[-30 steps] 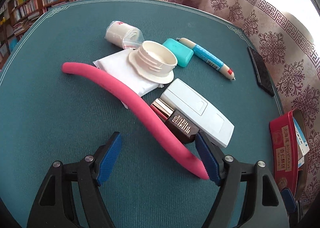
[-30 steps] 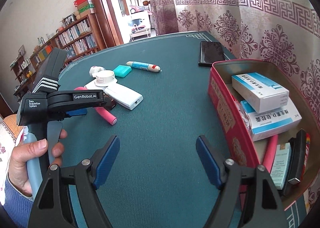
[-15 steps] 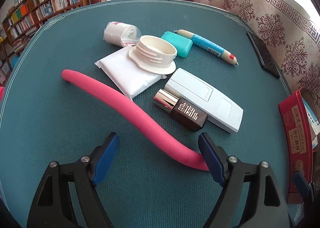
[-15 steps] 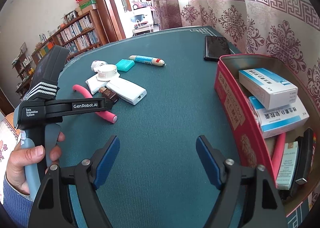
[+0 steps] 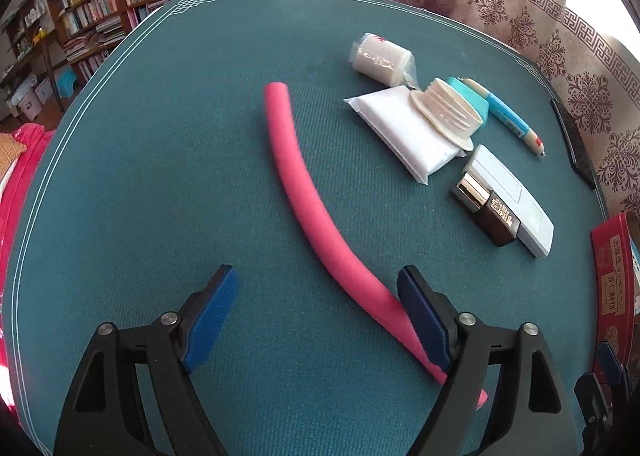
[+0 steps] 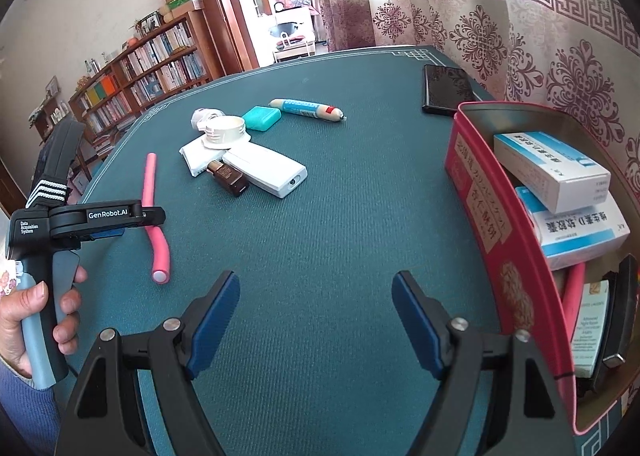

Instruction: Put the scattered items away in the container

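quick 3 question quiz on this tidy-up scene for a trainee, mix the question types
1. True or false: the left gripper is clamped on the pink foam tube.
2. Which item rests on the white packet? A) cream threaded lid B) blue pen C) black phone
3. Fill in: the brown cosmetic bottle lies against the white ____.

Key
1. False: its jaws stand open, the tube's near end passing under the right-hand pad.
2. A
3. remote-like device; both are outside the red tin, beside which the right gripper hangs open.
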Demonstrator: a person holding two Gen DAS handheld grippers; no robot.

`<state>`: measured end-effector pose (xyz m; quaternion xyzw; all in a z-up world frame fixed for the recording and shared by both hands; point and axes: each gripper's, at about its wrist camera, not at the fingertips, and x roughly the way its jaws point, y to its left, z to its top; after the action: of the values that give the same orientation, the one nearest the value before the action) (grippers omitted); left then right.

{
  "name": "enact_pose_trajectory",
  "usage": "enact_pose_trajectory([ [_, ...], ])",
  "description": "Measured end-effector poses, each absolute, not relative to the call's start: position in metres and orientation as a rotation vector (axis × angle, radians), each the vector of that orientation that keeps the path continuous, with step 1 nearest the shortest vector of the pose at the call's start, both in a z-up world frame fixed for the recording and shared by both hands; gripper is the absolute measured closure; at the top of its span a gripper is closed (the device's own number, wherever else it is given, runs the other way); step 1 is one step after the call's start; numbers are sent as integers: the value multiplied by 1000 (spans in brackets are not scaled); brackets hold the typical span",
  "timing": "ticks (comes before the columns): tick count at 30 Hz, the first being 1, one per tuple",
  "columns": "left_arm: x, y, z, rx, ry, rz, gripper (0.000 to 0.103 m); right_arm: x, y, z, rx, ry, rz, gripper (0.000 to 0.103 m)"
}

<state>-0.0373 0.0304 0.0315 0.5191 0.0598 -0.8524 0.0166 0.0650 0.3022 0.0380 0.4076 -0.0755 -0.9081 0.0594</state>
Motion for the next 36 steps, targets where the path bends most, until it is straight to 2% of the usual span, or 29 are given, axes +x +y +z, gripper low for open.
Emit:
enact_pose_trajectory([
  [6, -43, 3, 36, 1552, 255, -2615, 19, 62, 293, 38, 1238, -196, -2734, 22],
  [11, -46, 14, 37, 1501, 127, -2663, 21, 59, 286, 39, 1239, -163, -2731, 22],
  [14, -42, 23, 39, 1442, 38, -2704, 45, 55, 283, 39, 1239, -142, -2731, 22],
  [16, -39, 25, 41, 1434, 23, -2741, 77, 50, 281, 39, 1233, -127, -2727, 22],
  [17, -38, 22, 40, 1438, 25, -2759, 81, 47, 280, 38, 1229, -121, -2724, 22],
  [21, -52, 32, 41, 1475, 120, -2869, 87, 26, 277, 36, 1230, -99, -2715, 22],
  [25, -51, 37, 40, 1519, 146, -2952, 87, -1, 276, 28, 1272, -70, -2710, 22],
  [36, -47, 51, 40, 1572, 205, -2978, 87, -69, 251, 10, 1324, 161, -2694, 21],
])
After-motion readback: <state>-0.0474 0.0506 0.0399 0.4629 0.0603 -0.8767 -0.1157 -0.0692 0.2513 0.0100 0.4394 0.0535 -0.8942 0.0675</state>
